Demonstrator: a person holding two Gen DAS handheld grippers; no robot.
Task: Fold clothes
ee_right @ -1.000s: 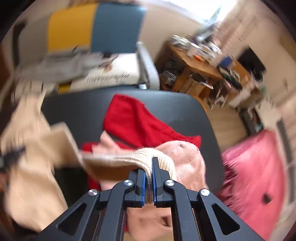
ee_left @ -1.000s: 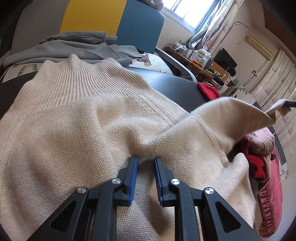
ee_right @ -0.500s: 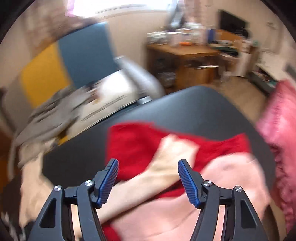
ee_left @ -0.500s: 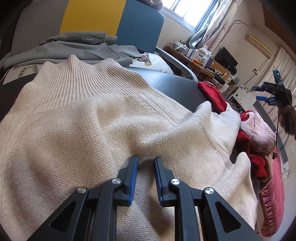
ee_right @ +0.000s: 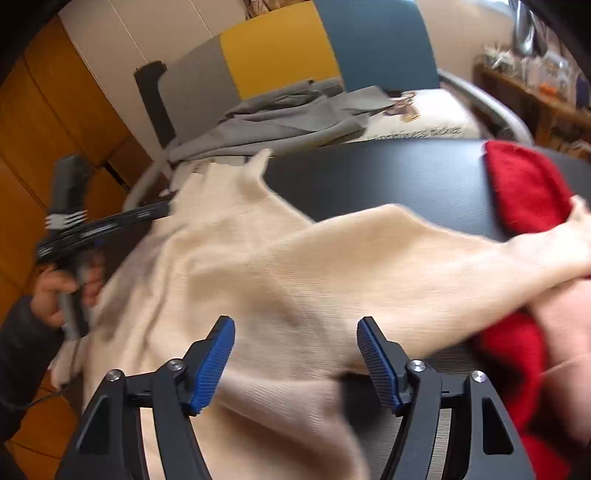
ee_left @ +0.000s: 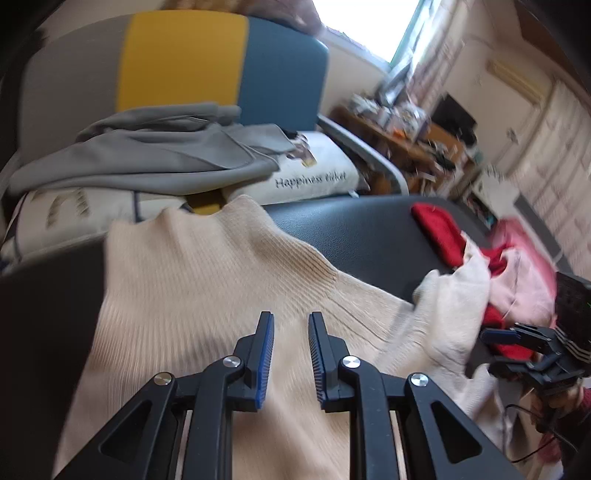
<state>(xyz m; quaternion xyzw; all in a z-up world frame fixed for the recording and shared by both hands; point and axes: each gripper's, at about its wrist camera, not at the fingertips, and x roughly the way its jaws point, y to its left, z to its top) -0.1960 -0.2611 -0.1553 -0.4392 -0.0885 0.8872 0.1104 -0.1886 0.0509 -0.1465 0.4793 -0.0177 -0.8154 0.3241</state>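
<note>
Each gripper, left (ee_left: 290, 325) and right (ee_right: 295, 334), is black plastic with open triangular cut-outs, silver screw heads at the joints and ribbed blue pads (ee_right: 212, 360). The left hand (ee_right: 61, 291) shows a dark sleeve (ee_right: 18, 339) and a thin black cable.

A black table (ee_left: 362, 225) is carrying the clothes. A beige sweater (ee_left: 207, 280) is lying spread on it. Red knitwear (ee_left: 437, 230) is lying beside it.

Bright window (ee_left: 373, 26), cluttered wooden desk (ee_left: 406, 144), orange wood wall (ee_right: 40, 122)
</note>
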